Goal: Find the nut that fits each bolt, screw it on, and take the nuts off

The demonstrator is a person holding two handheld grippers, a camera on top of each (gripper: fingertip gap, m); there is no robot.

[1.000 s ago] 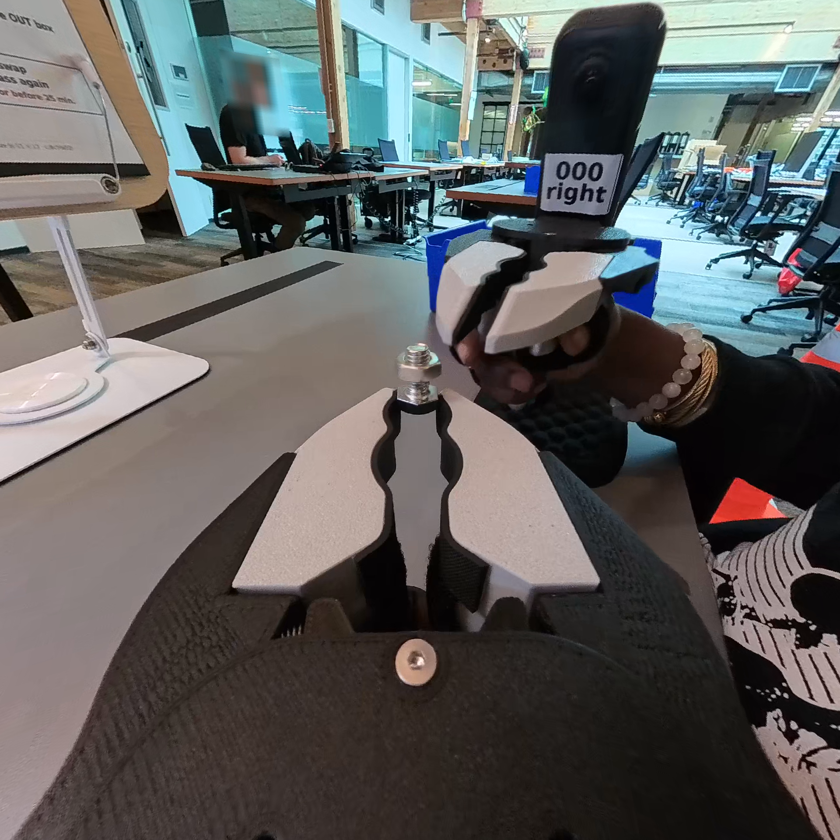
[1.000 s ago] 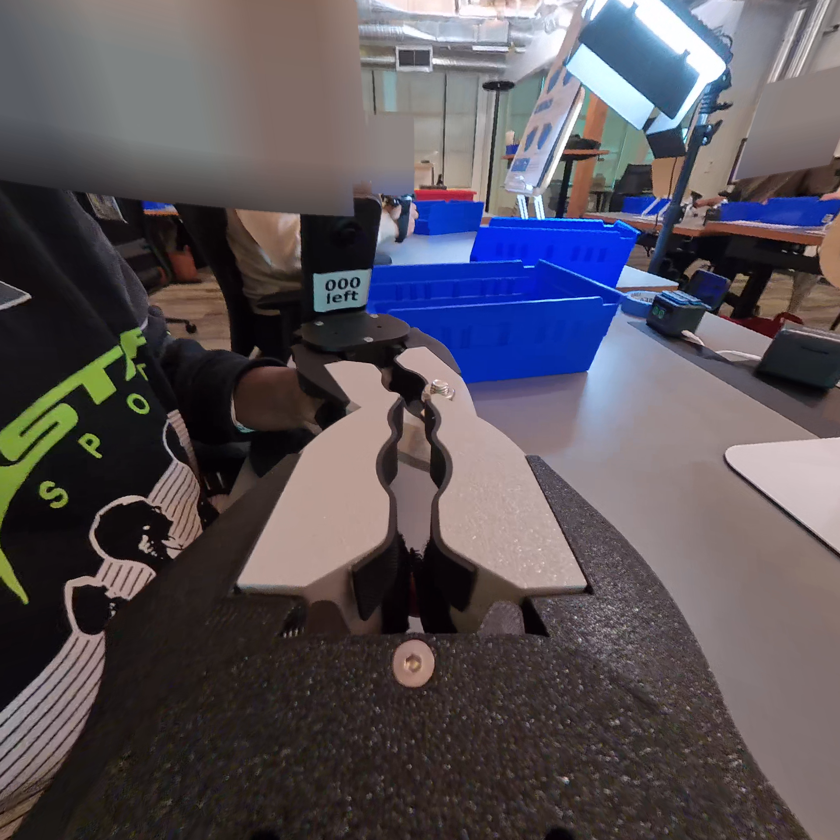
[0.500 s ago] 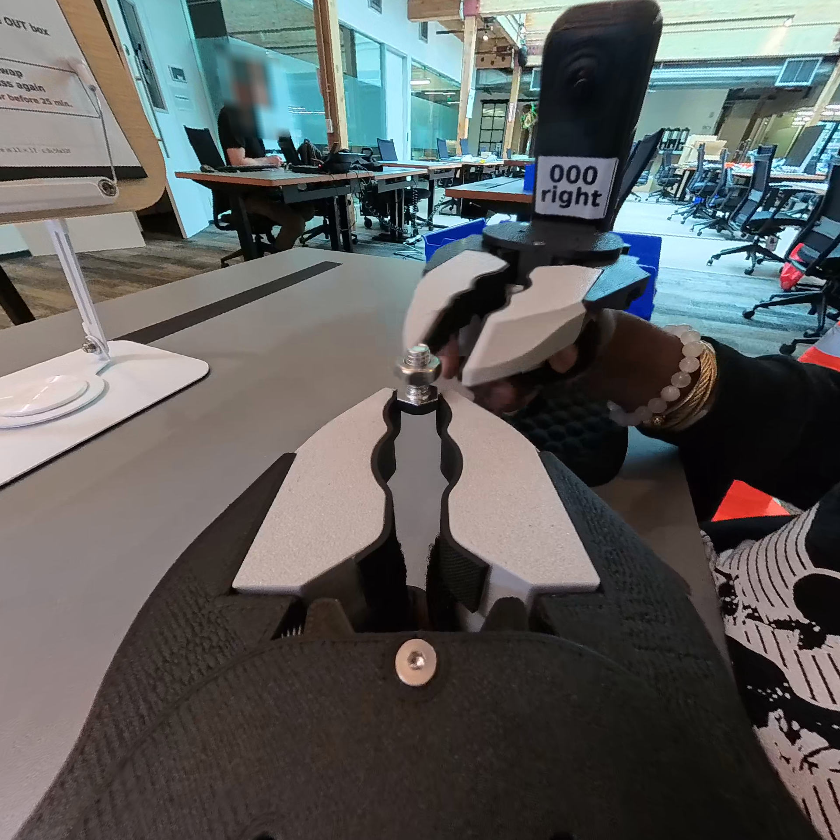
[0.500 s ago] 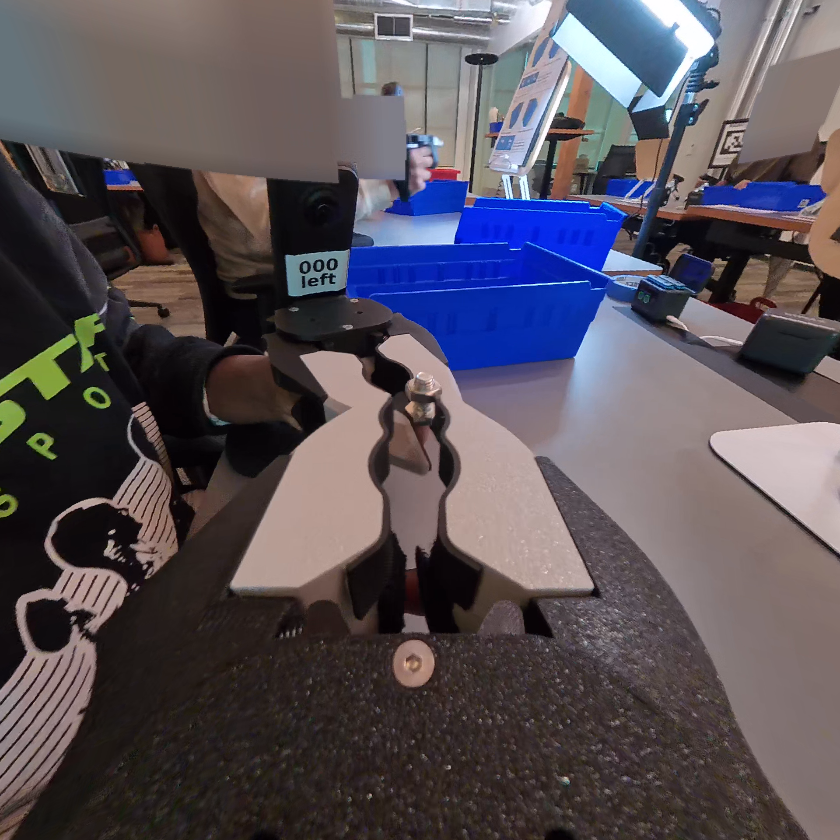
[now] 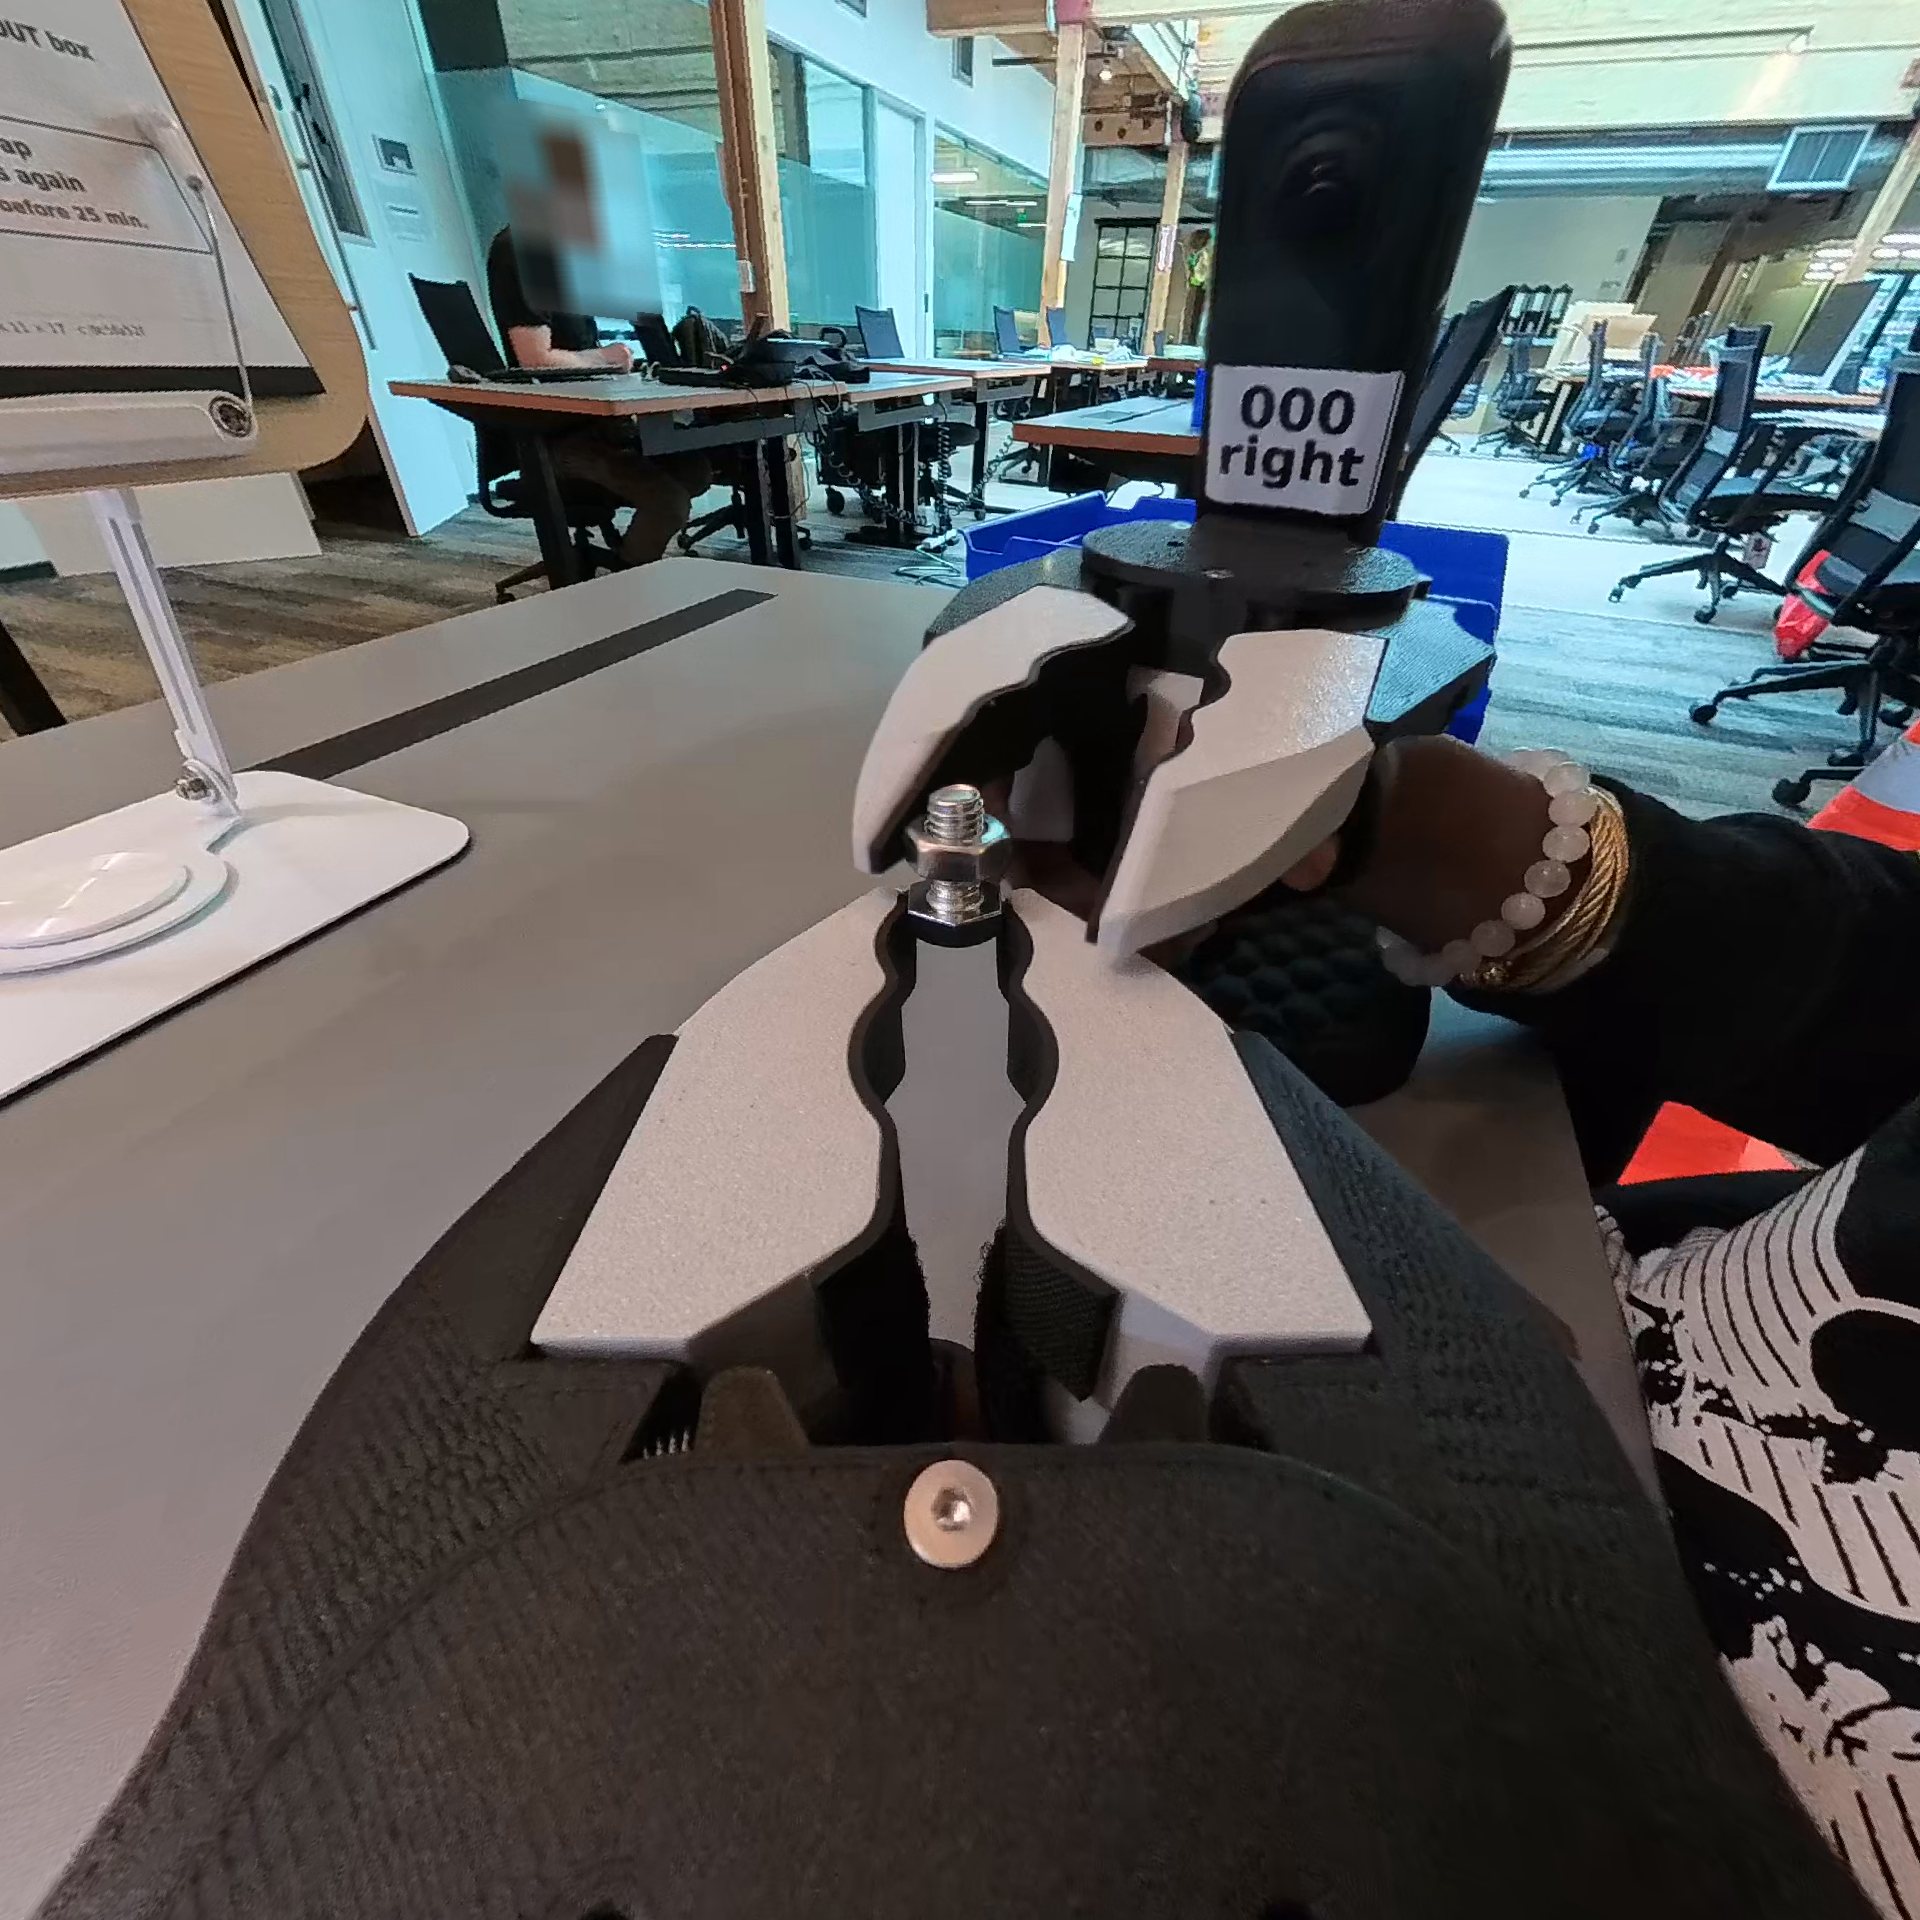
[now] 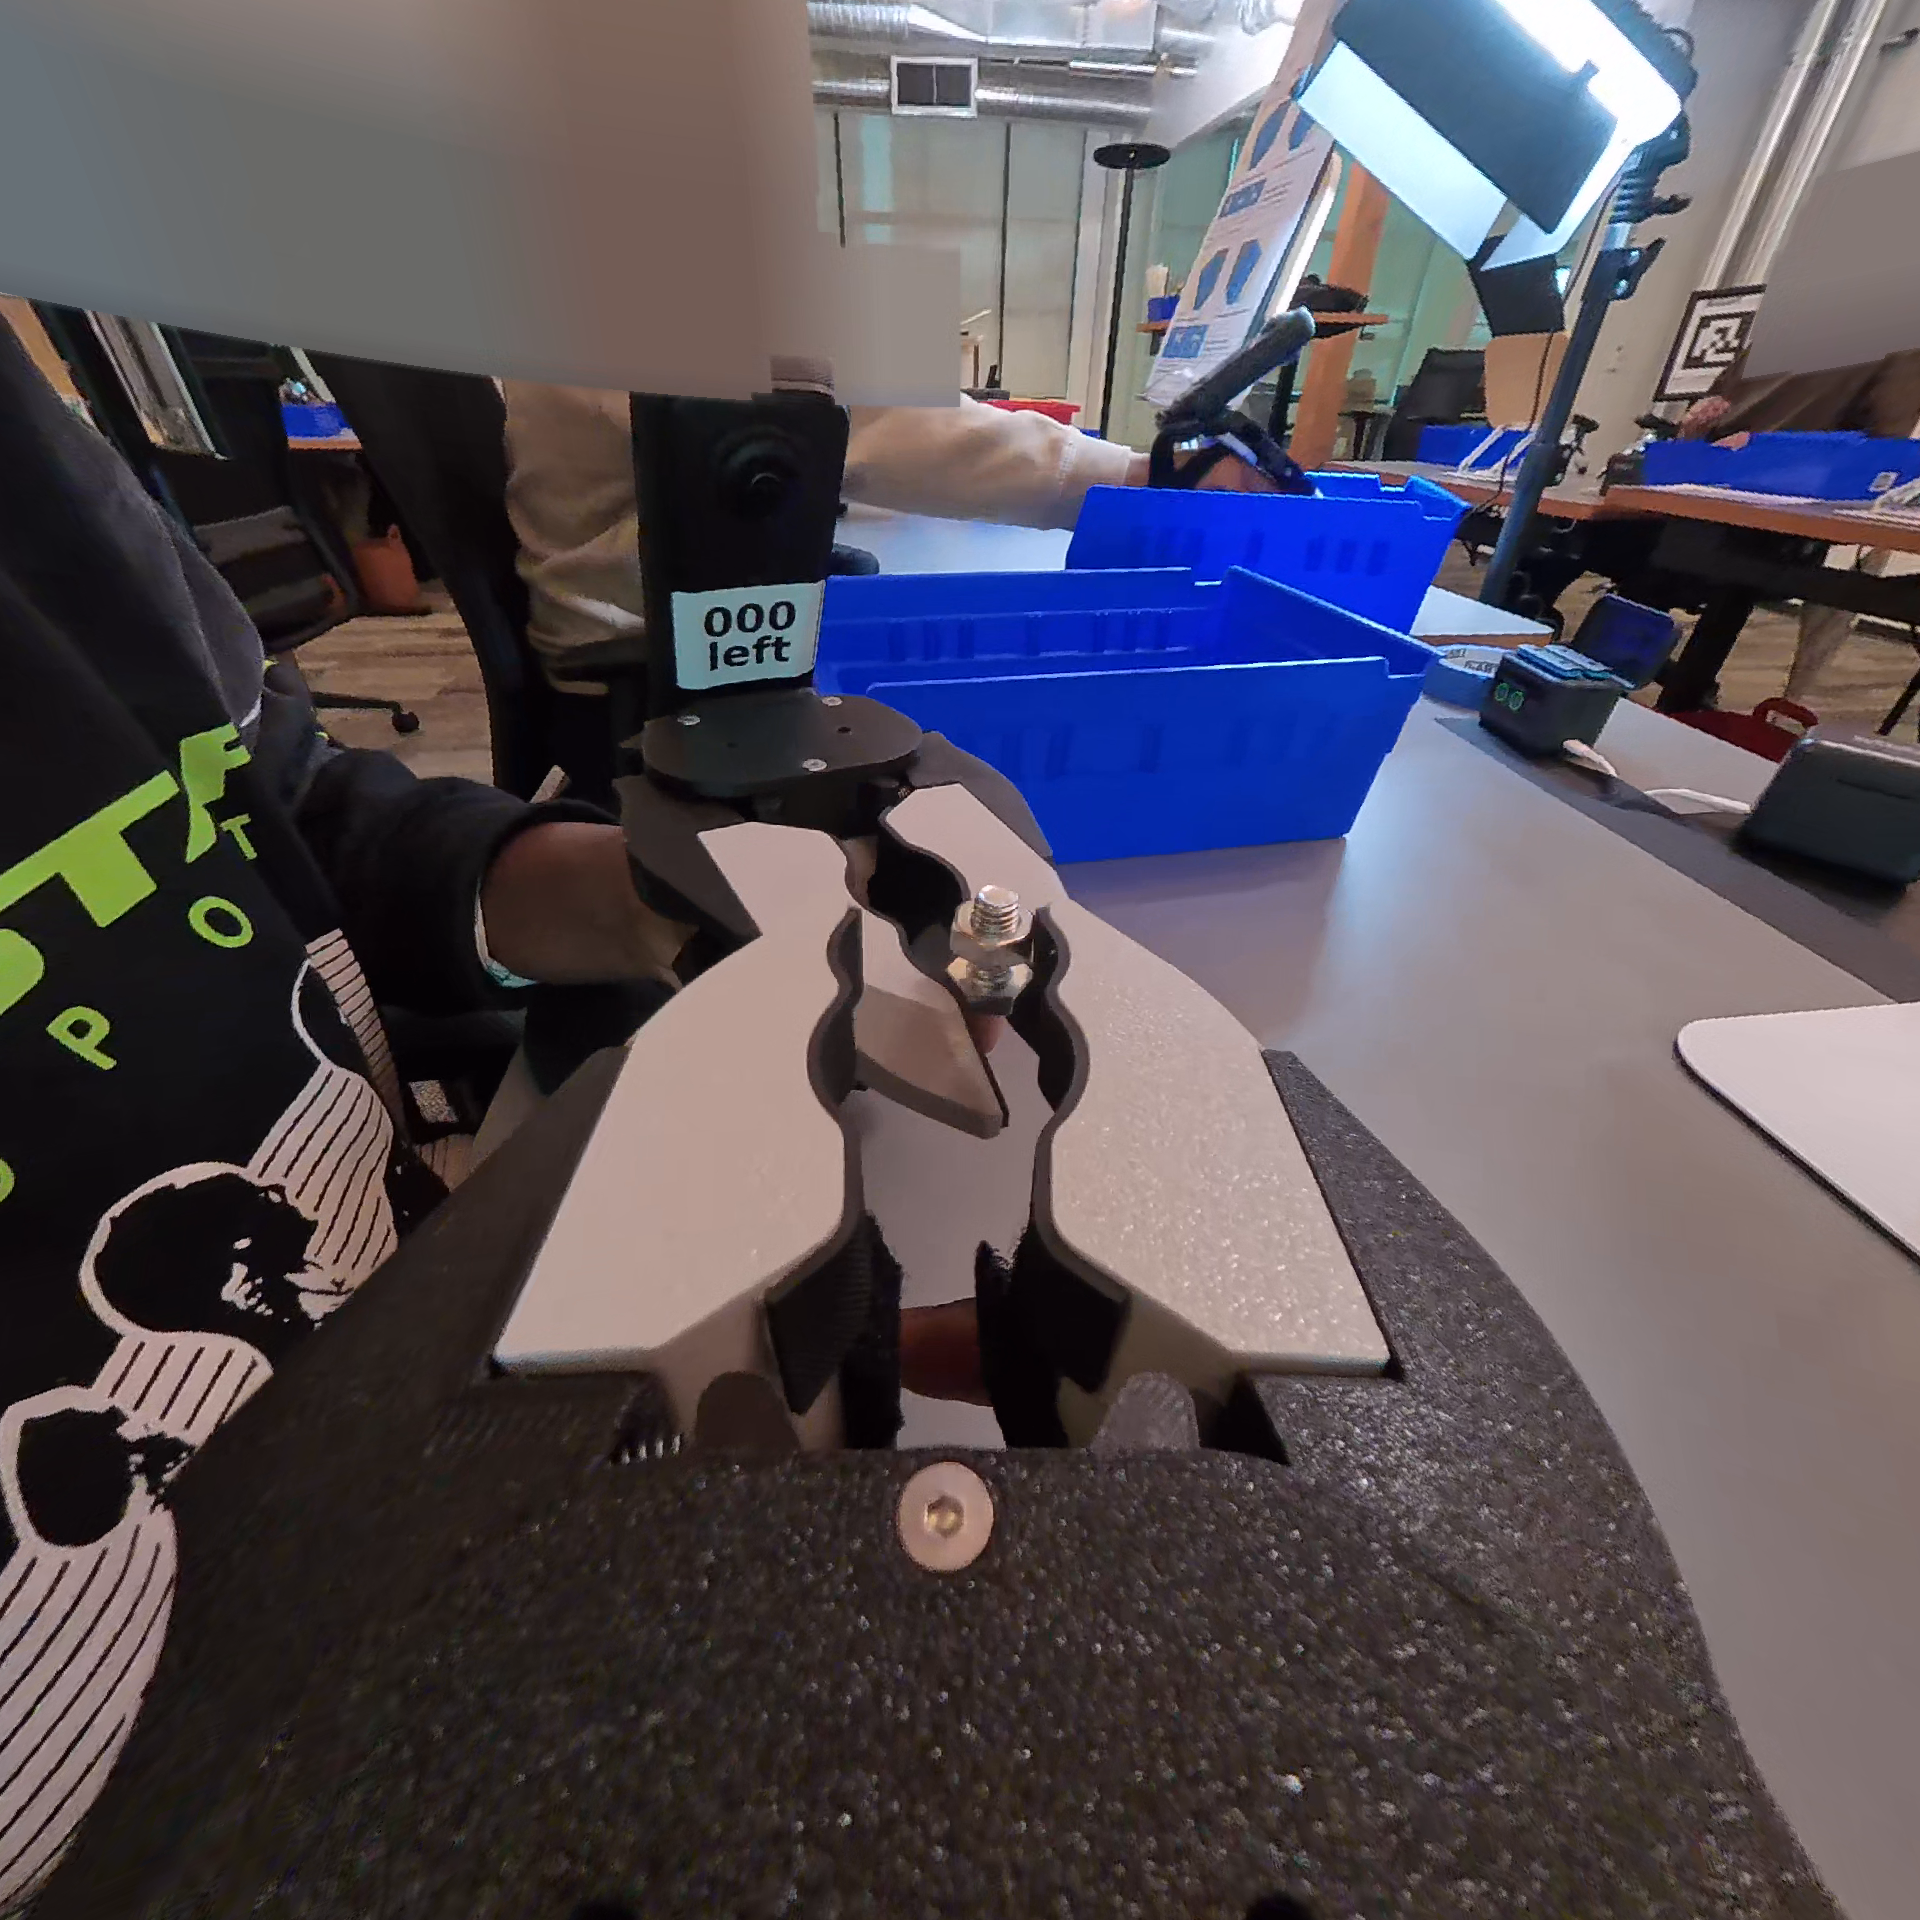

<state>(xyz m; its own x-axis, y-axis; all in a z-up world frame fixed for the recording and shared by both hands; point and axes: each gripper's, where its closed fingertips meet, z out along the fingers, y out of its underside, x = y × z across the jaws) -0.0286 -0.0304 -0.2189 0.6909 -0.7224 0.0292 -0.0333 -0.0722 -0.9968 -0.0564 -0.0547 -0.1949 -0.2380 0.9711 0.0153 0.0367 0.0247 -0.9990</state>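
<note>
Shiny steel bolt (image 5: 954,873) stands upright w/ threads up, its hex head pinched at the tips of the left gripper (image 5: 954,920), clamped tight on it. A silver hex nut (image 5: 957,847) sits partway down the thread, a few turns showing above. Right gripper (image 5: 987,894) is spread apart around the nut, one finger (image 5: 935,717) just beside it; can't tell if touching. Fingers: grainy light-grey plates w/ wavy black inner edges, rough black body. Smooth grey table (image 5: 540,831) below.
</note>
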